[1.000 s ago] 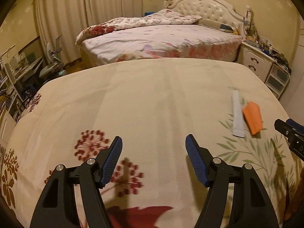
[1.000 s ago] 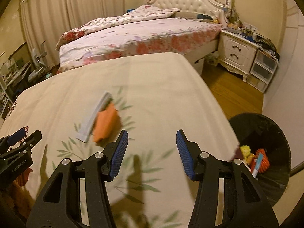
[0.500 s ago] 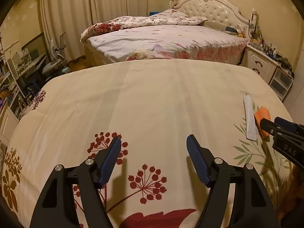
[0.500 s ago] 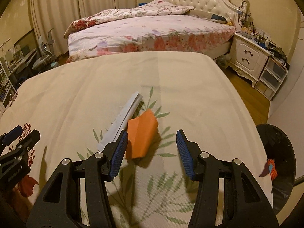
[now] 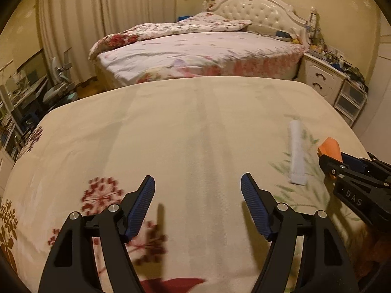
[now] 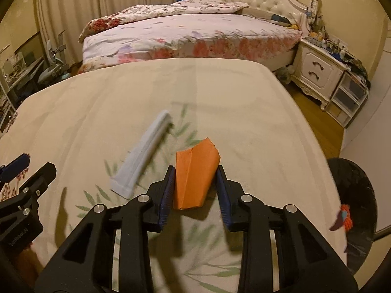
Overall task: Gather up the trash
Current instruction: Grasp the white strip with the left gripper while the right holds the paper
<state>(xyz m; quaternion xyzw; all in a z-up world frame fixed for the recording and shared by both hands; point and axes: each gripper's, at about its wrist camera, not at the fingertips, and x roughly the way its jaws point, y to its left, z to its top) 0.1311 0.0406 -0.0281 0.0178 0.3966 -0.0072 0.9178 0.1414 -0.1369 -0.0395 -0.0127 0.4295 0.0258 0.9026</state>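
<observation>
An orange folded paper (image 6: 195, 171) lies on the cream floral bedspread (image 6: 220, 92). My right gripper (image 6: 195, 173) has closed in around it, with both blue pads against its sides. It also shows in the left wrist view (image 5: 330, 147), at the tip of the right gripper (image 5: 328, 158). A pale grey folded strip (image 6: 143, 152) lies just left of the orange paper; it shows in the left wrist view (image 5: 296, 151) too. My left gripper (image 5: 198, 190) is open and empty above the bedspread, left of both items.
A black trash bin (image 6: 354, 205) with colourful trash inside stands on the wooden floor at the bed's right edge. A second bed (image 5: 195, 56) with a floral quilt lies beyond. A white nightstand (image 6: 317, 68) and drawers stand at the far right.
My right gripper moved forward over the orange paper and narrowed its jaws onto it. My left gripper shifted slightly and stayed open.
</observation>
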